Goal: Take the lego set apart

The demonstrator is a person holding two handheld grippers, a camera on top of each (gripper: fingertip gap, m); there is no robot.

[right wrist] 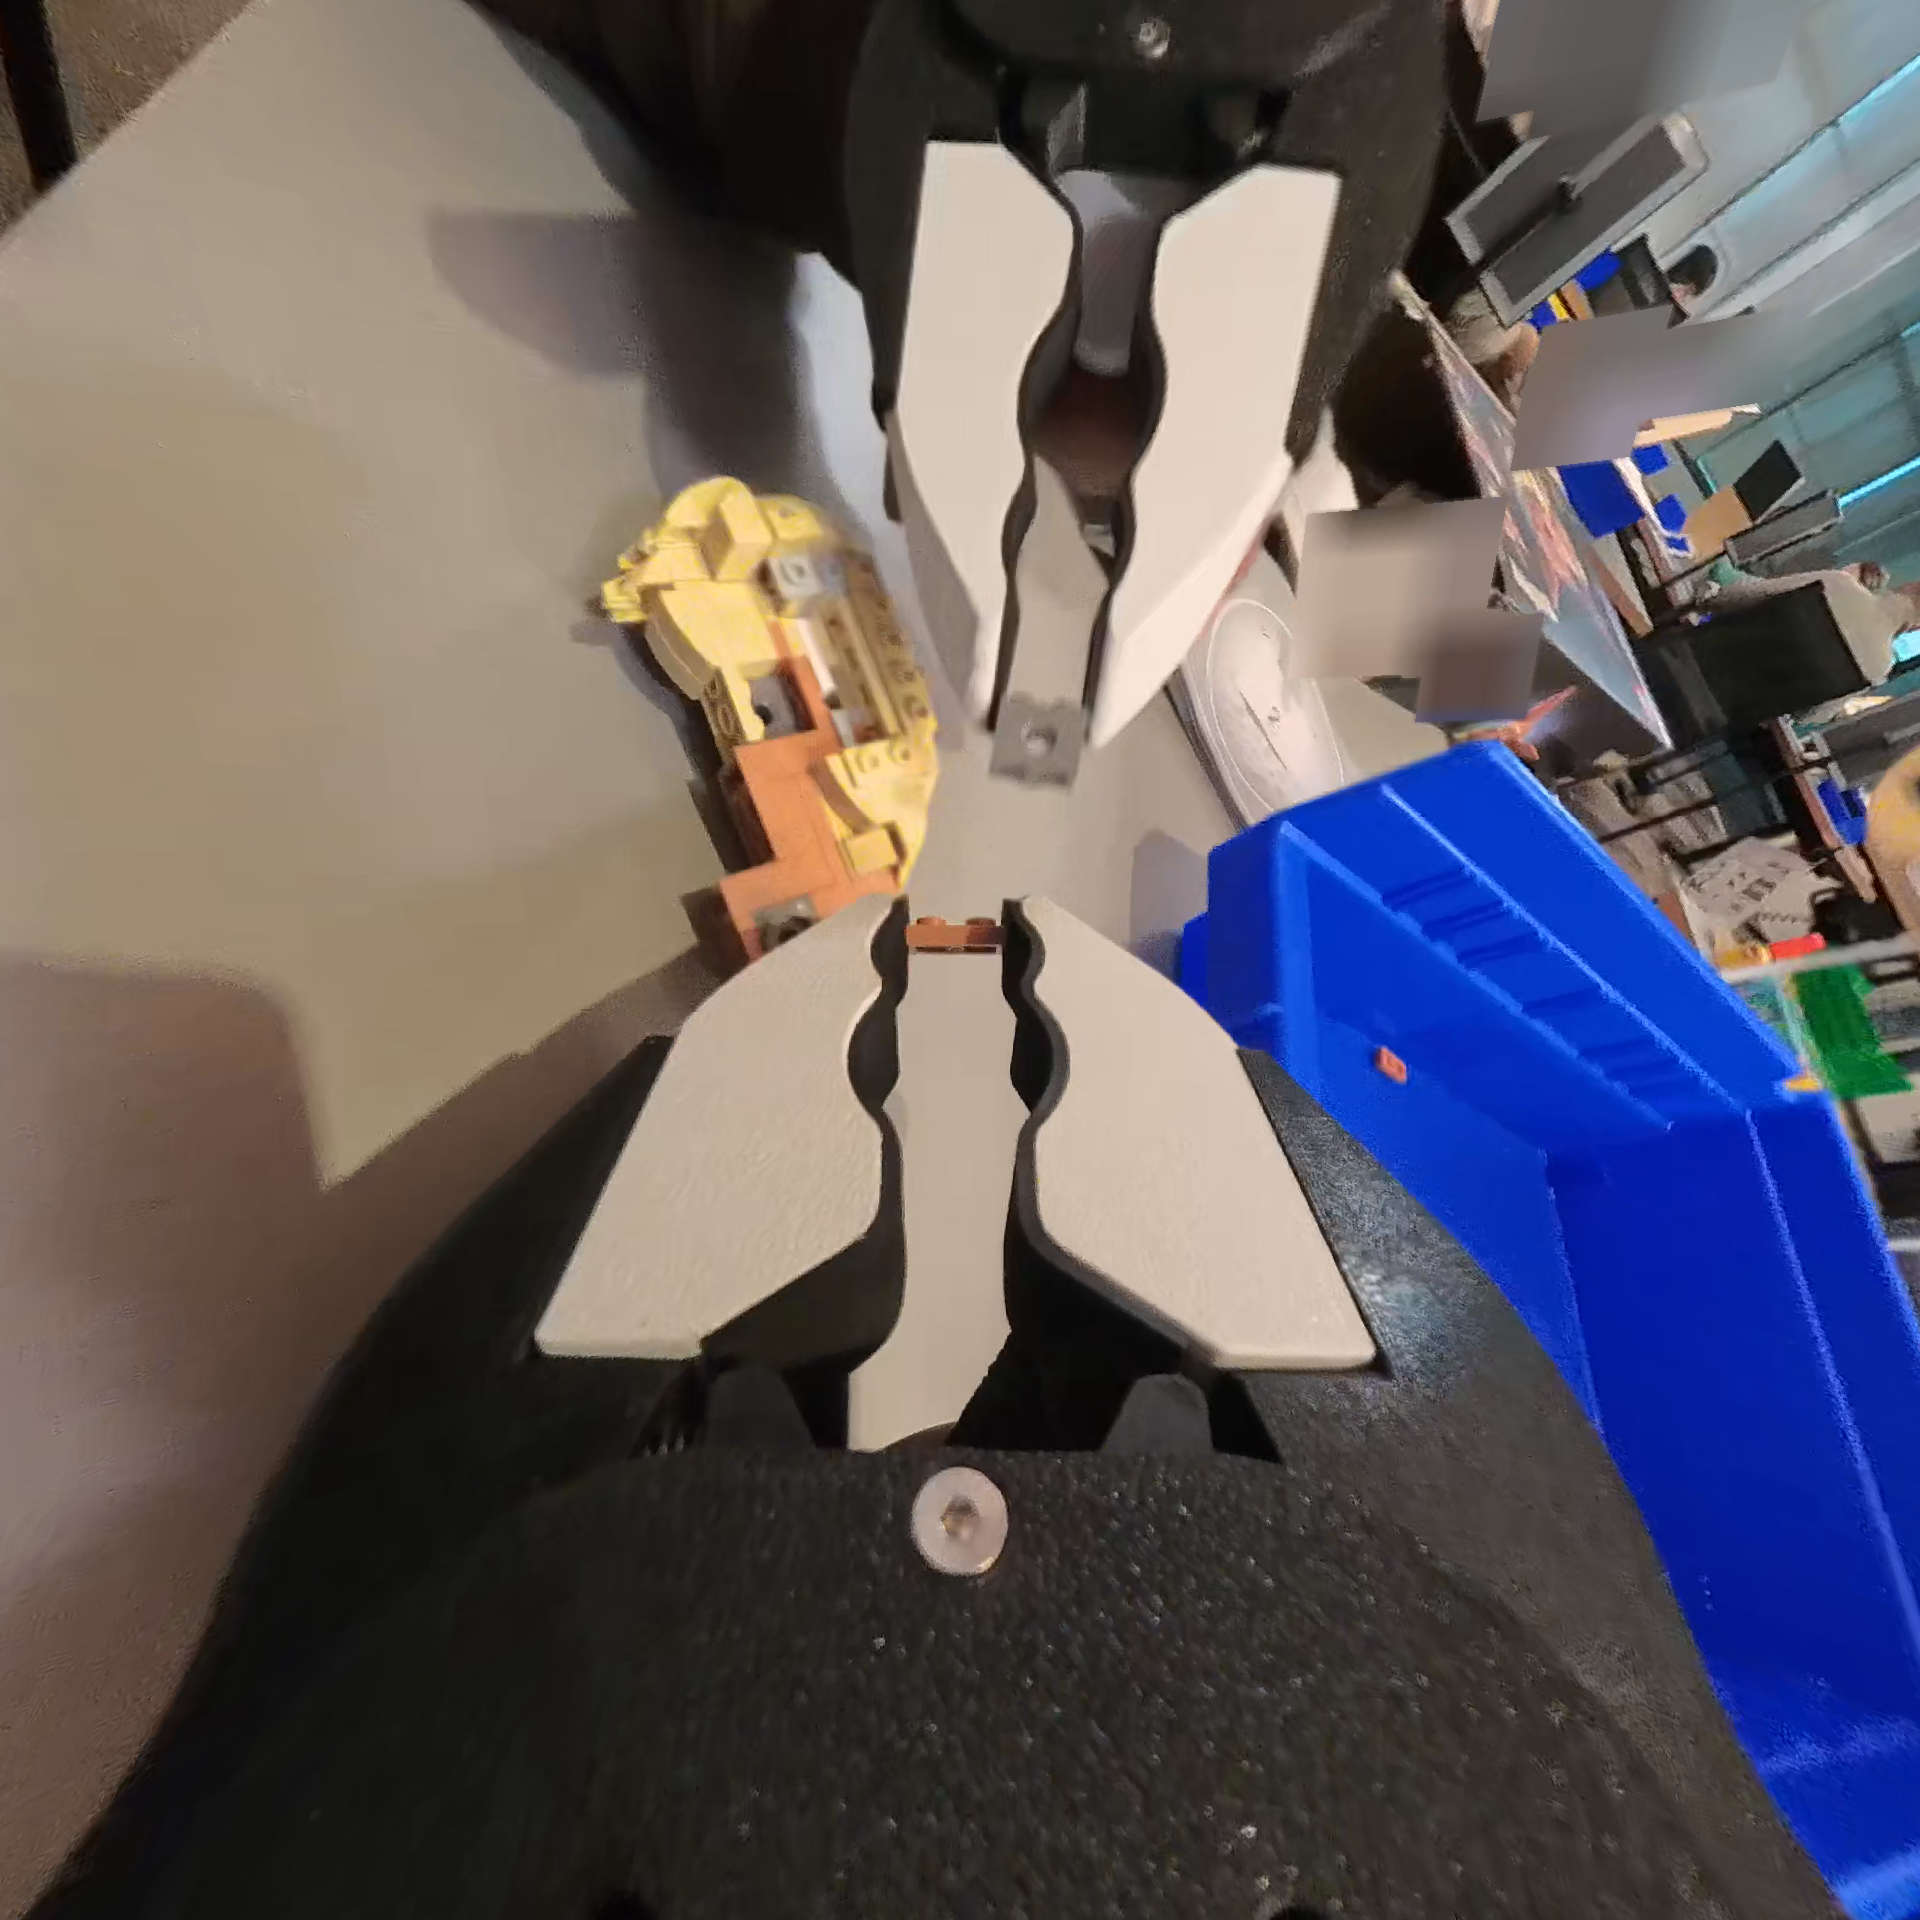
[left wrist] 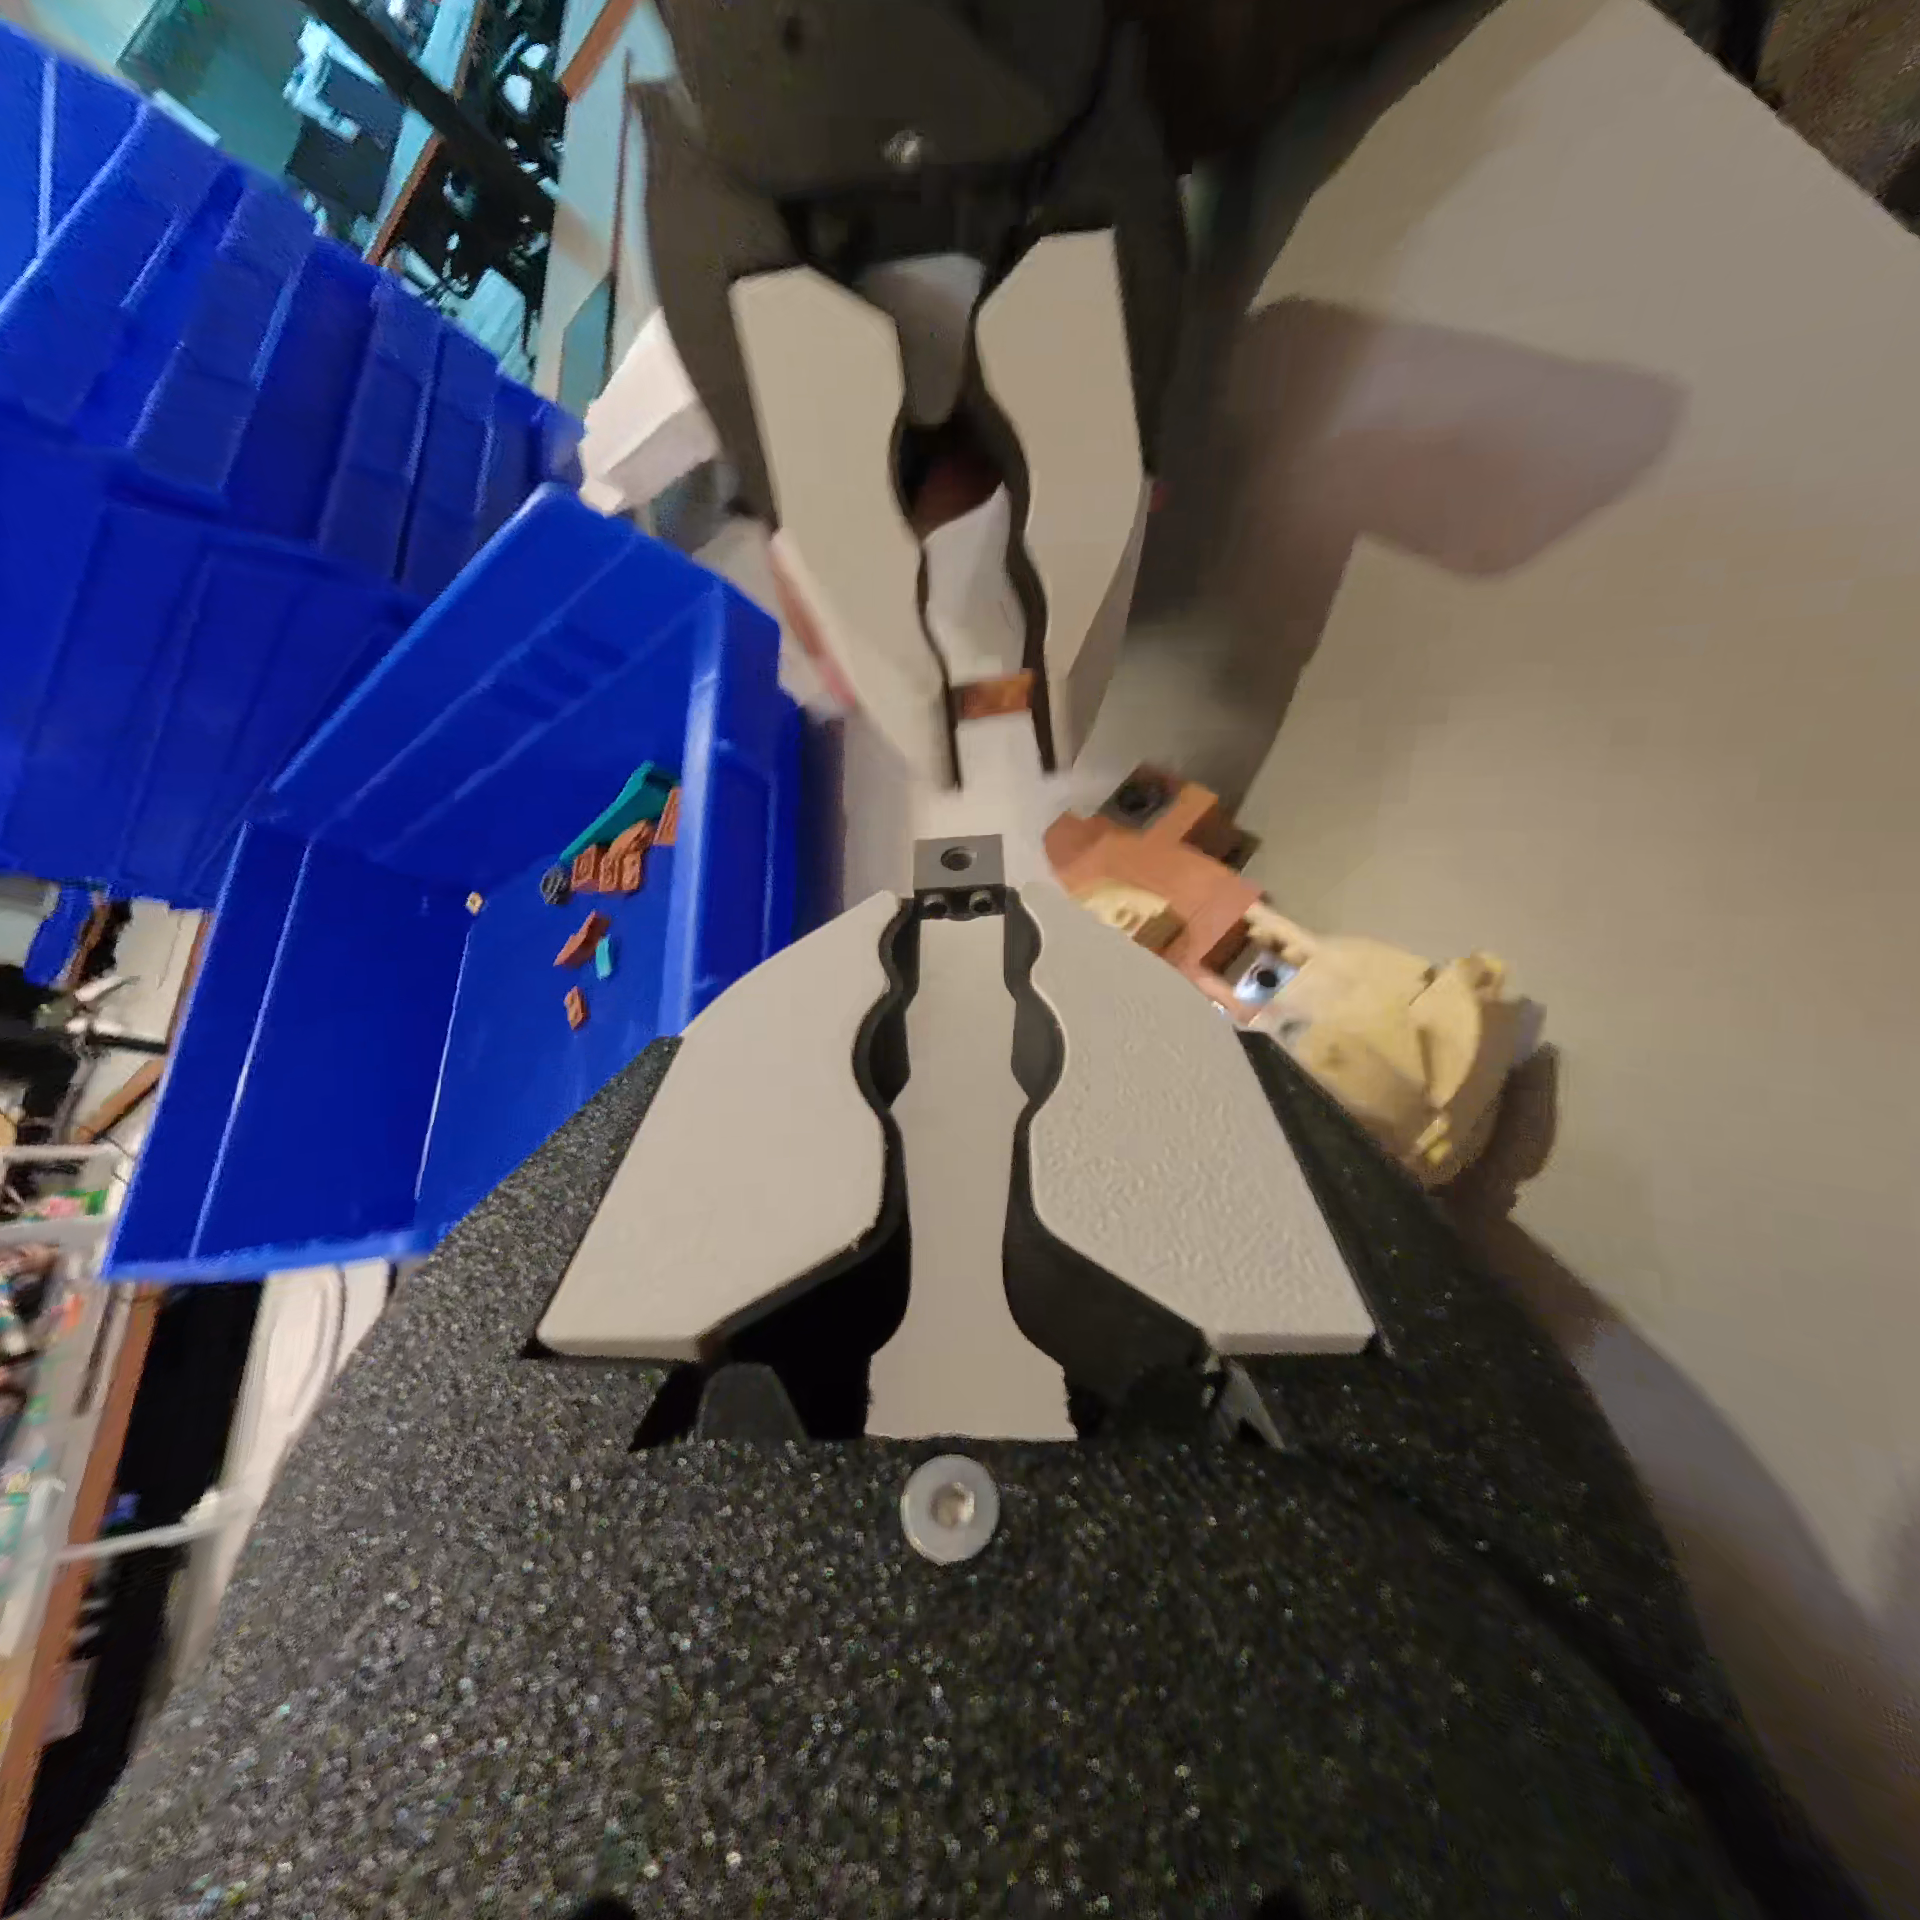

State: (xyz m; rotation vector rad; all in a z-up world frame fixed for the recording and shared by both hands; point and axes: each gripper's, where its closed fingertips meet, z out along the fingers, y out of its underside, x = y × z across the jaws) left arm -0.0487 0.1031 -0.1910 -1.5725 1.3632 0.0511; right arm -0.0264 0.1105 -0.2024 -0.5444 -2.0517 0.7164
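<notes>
My left gripper (left wrist: 960, 902) is shut on a small dark grey brick (left wrist: 959, 862) with a round hole, held at the fingertips above the grey table; it also shows in the right wrist view (right wrist: 1037, 740). My right gripper (right wrist: 954, 923) is shut on a thin brown plate (right wrist: 956, 936), gripped by its ends; it also shows in the left wrist view (left wrist: 995, 694). The two grippers face each other closely. A tan and brown brick model (left wrist: 1340, 997) lies on the table beside them, and it shows in the right wrist view (right wrist: 769, 686) too.
A blue bin (left wrist: 436, 935) with several small brown and teal pieces stands left of the left gripper; more blue bins (left wrist: 208, 436) stand behind it. The blue bin (right wrist: 1538, 1039) is at the right in the right wrist view. A grey table (left wrist: 1558, 727) lies beneath, with cluttered shelves beyond it. My two grippers' fingertips are within a few centimetres of each other.
</notes>
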